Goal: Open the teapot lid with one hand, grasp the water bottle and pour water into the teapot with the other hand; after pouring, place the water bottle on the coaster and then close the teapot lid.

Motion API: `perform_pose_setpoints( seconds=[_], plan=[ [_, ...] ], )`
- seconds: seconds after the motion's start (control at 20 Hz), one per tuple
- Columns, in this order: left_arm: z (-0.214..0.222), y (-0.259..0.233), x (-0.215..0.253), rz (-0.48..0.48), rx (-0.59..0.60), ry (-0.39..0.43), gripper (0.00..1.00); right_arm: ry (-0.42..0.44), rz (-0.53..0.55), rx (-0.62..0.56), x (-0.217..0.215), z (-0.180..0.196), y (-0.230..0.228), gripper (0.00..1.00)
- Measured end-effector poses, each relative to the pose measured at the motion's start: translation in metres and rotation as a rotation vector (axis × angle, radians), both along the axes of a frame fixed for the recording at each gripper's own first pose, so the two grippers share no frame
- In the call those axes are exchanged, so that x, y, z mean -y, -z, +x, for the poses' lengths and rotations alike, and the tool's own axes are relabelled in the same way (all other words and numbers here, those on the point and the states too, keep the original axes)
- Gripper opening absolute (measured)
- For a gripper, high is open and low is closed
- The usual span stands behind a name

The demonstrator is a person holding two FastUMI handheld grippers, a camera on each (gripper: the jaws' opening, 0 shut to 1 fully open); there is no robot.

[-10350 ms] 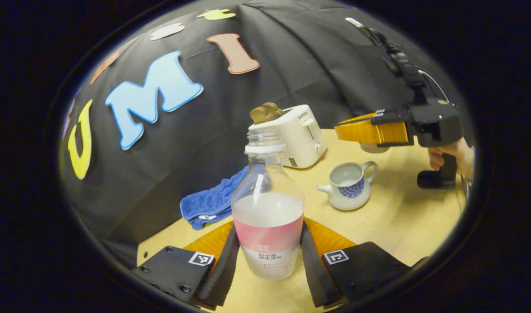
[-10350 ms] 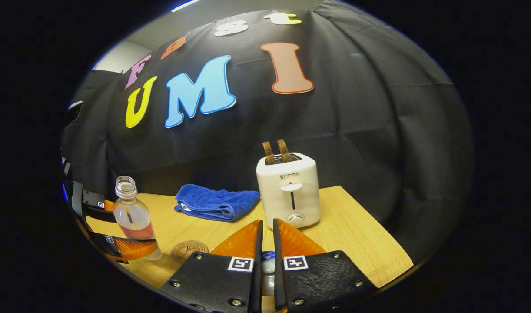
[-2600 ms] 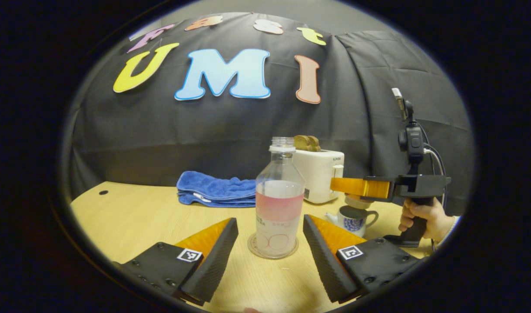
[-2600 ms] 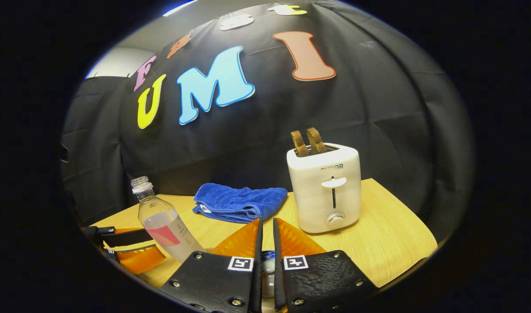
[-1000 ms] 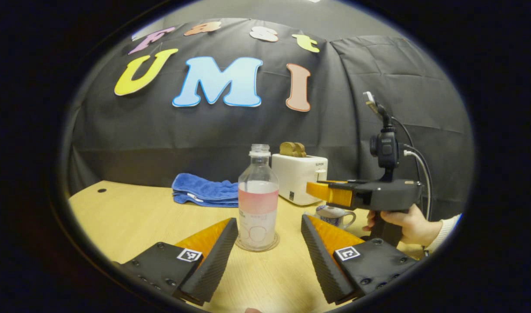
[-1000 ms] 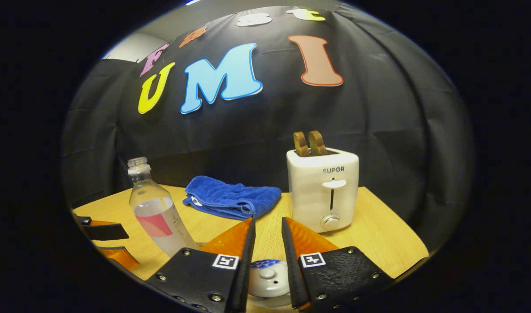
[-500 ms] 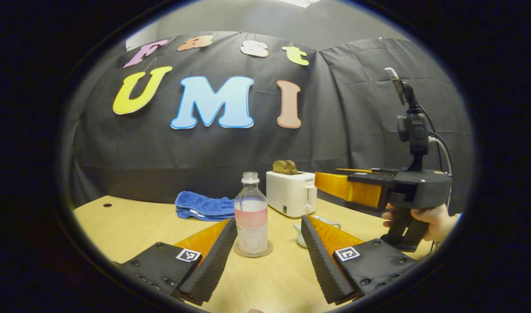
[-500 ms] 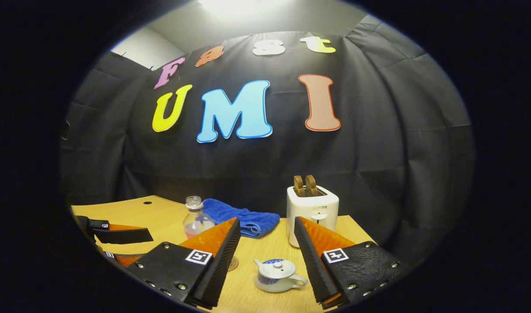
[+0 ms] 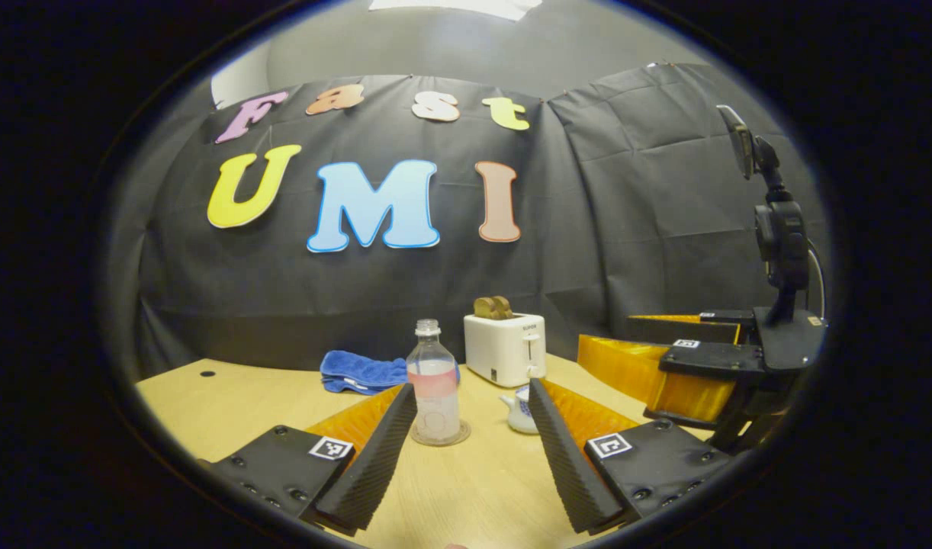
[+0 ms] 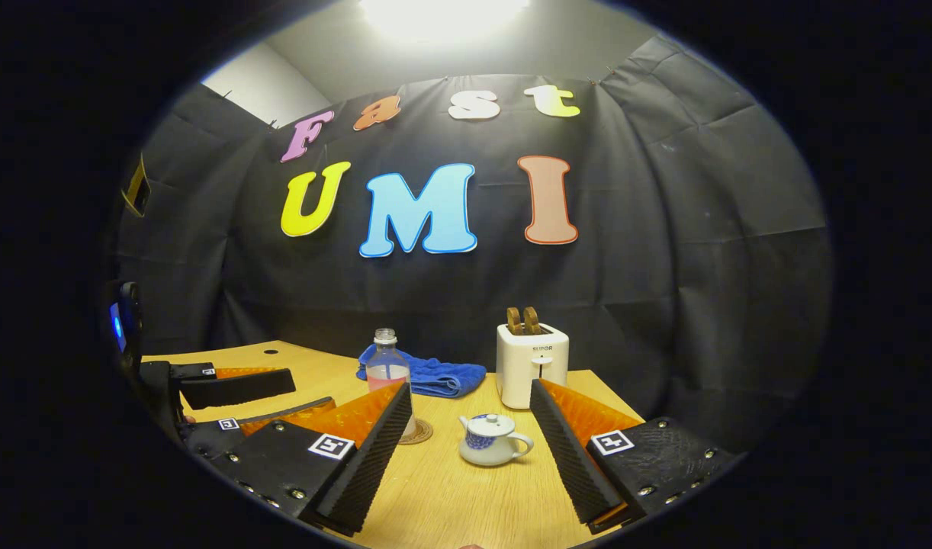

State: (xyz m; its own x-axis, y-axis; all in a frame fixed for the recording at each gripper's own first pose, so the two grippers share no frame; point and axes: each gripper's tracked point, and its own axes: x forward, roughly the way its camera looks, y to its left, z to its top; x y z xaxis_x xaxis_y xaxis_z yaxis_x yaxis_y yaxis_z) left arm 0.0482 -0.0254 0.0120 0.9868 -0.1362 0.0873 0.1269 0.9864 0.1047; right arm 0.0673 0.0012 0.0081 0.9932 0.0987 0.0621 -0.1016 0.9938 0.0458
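Now | water bottle (image 9: 433, 381) on coaster (image 9: 440, 436) | teapot (image 10: 490, 441) lidded | both claws gaping, apart

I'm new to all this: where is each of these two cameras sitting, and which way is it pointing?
Left gripper view: rides on the left gripper, facing the booth wall over the table; its own two fingers frame the water bottle on the coaster.
Right gripper view: rides on the right gripper, facing the same wall; its fingers frame the lidded teapot.
Both share bottle, teapot, toaster, blue towel.
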Motion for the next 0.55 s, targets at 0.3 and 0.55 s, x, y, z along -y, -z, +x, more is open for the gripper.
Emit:
perform_pose_setpoints(
  seconds=[0.3,0.55],
  plan=[
    [-0.022,0.011,0.01,-0.019,0.009,-0.007,1.0,0.033,-0.08,0.027,-0.003,-0.042,0.013,0.97],
    [-0.036,0.033,-0.001,-0.068,0.007,-0.053,1.0,0.078,-0.077,0.064,-0.006,-0.061,0.023,0.97]
  ],
)
